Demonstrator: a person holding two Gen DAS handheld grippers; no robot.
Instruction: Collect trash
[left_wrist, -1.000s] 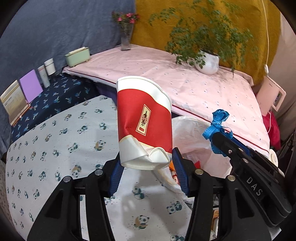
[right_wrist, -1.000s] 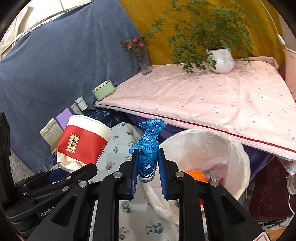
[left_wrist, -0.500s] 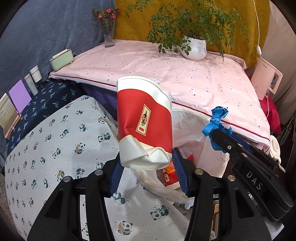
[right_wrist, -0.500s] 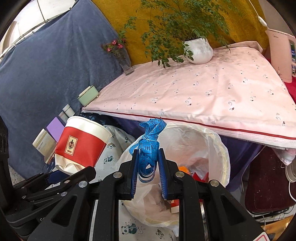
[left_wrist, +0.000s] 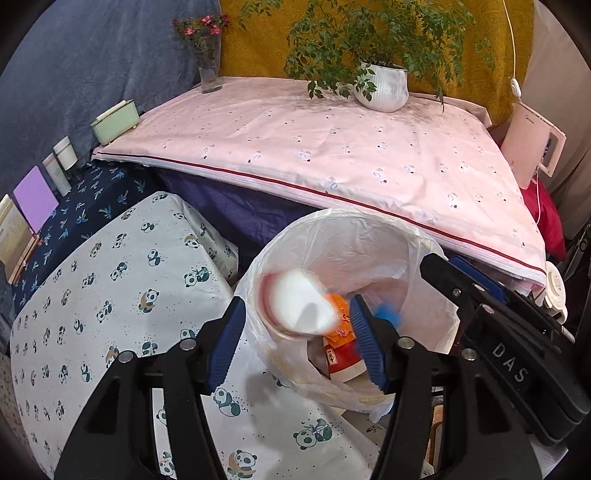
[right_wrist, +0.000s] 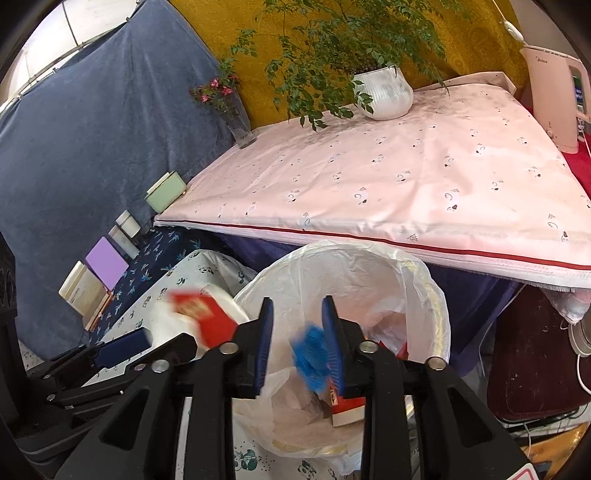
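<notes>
A bin lined with a white plastic bag (left_wrist: 369, 240) stands beside the panda-print table; it also shows in the right wrist view (right_wrist: 369, 258). My left gripper (left_wrist: 297, 325) is open over its rim. The red and white paper cup (left_wrist: 299, 306) is blurred, falling free between its fingers; in the right wrist view the cup (right_wrist: 199, 314) is beside the bin. My right gripper (right_wrist: 297, 343) is open above the bin. The blue tape (right_wrist: 310, 350) is blurred, dropping by its right finger. Red and orange trash (left_wrist: 340, 354) lies in the bin.
A pink-covered table (left_wrist: 332, 140) with a potted plant (left_wrist: 380, 88), a flower vase (left_wrist: 208, 70) and a green box (left_wrist: 114, 122) stands behind the bin. Books and jars (left_wrist: 33, 199) line the left. A pink appliance (left_wrist: 532, 147) is at the right.
Both grippers moved over the bin and opened. The paper cup left the left gripper and the blue tape left the right gripper; both are falling.
</notes>
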